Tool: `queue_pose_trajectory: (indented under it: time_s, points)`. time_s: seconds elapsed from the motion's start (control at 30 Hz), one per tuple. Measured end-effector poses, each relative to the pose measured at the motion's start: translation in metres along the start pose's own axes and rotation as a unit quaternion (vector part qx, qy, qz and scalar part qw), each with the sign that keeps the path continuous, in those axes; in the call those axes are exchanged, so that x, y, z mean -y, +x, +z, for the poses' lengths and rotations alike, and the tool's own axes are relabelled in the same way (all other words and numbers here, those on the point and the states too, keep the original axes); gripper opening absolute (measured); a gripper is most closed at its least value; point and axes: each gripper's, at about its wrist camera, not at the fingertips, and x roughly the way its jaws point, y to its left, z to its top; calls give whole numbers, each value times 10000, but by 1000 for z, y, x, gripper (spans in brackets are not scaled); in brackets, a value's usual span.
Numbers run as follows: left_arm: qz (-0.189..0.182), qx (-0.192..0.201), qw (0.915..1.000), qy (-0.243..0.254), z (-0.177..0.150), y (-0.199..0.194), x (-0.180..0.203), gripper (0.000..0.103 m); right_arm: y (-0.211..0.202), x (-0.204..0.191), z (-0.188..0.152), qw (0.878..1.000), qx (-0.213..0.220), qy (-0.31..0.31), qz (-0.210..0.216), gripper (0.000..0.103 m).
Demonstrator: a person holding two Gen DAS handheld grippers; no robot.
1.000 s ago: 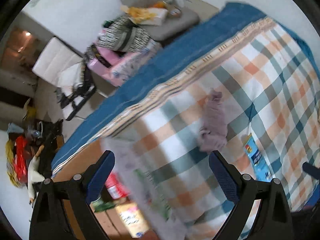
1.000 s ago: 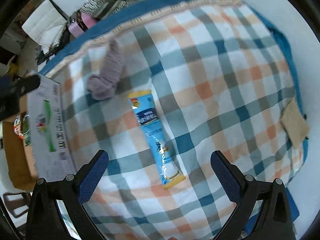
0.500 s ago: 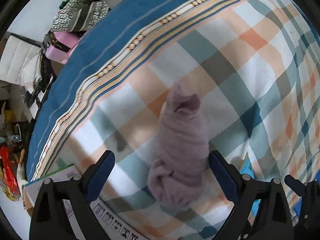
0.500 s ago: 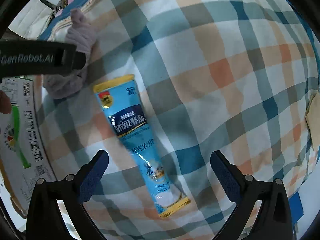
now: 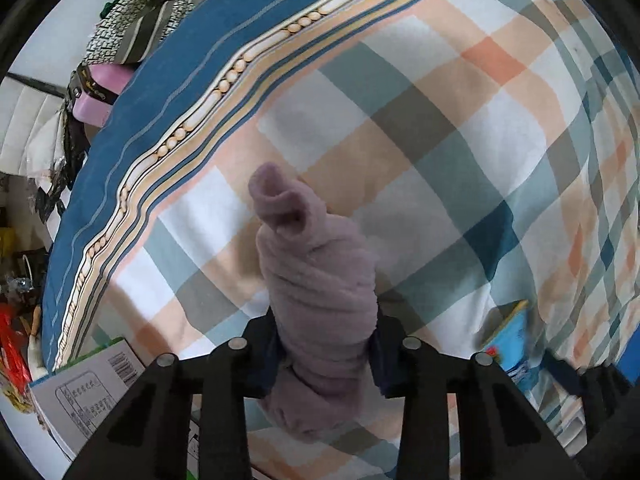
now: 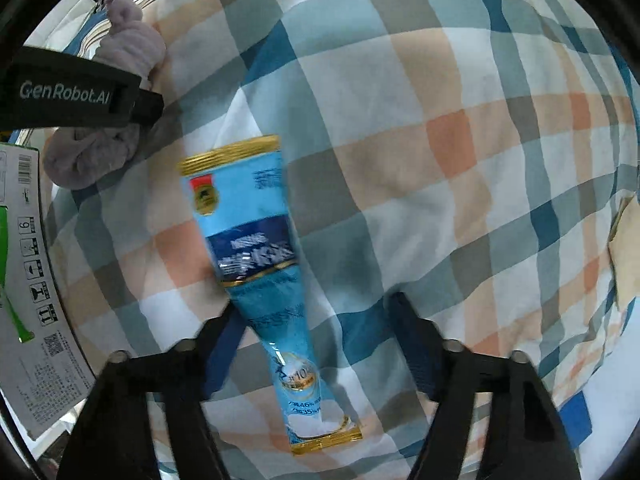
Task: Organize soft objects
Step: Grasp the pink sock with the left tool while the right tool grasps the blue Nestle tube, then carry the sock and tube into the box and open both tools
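A rolled mauve sock point(image 5: 320, 280) lies on the plaid bedsheet point(image 5: 460, 160). My left gripper point(image 5: 326, 344) is shut on its lower half, pads pressed to both sides. The sock also shows at the upper left of the right wrist view point(image 6: 132, 48), crossed by the left gripper's black body point(image 6: 76, 94). A light blue snack pouch point(image 6: 260, 264) with gold ends lies on the sheet. My right gripper point(image 6: 316, 332) straddles its lower half; the left finger touches its edge and the right finger stands apart. The jaws are partly closed.
A white printed cardboard box point(image 6: 32, 280) sits at the bed's left edge, also seen in the left wrist view point(image 5: 96, 392). A blue striped blanket point(image 5: 168, 80) borders the sheet. Bags and clutter point(image 5: 132, 20) lie beyond the bed. A tan card point(image 6: 624, 248) lies at right.
Both grippers came down onto the bed. The left jaws closed on the sock. The right jaws narrowed around the blue pouch.
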Motion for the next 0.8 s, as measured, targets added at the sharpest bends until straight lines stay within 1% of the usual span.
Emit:
queue_pose_trajectory:
  time_s: [0.07,0.1,0.17,0.23,0.3,0.4,0.5,0.6,0.67,0.73,0.8]
  points:
    - [2,73,9999,-88,-5,-5,-4,32,-2,-6,-1,10000,23,-17,-41,35]
    - [7,134,9998,-156,-9,-9,-6,32,-4,-8,-3,10000,43,-18,-70,27]
    - [-34,233,9993,-283,-17,-16,-11,32,-8,-8,-2,10000,55,-5,-49,18]
    - [-78,349,9986,-392,-25,-26,-15,32,-13,-12,-5,10000,48,13,-29,16]
    - [-144,510,9972,-529,-38,-40,-19,32,-20,-12,-7,9999,100,6,-2,16]
    - [-288,730,9943,-720,-56,-64,-28,32,-37,-15,-14,9996,268,-26,95,15]
    - [-467,1028,9888,-972,-83,-93,-40,32,-60,-19,-25,9985,486,-120,209,15]
    - [-604,1375,9802,-1293,-119,-124,-64,32,-90,-23,-36,9968,669,-268,344,15]
    - [-678,1520,9754,-1443,-141,-140,-73,32,-109,-32,-45,9949,829,-399,411,15]
    - [-709,1684,9687,-1679,-169,-157,-89,32,-129,-46,-56,9924,963,-536,542,15]
    - [-732,1820,9616,-1919,-197,-170,-112,32,-148,-51,-56,9898,1067,-672,663,15]
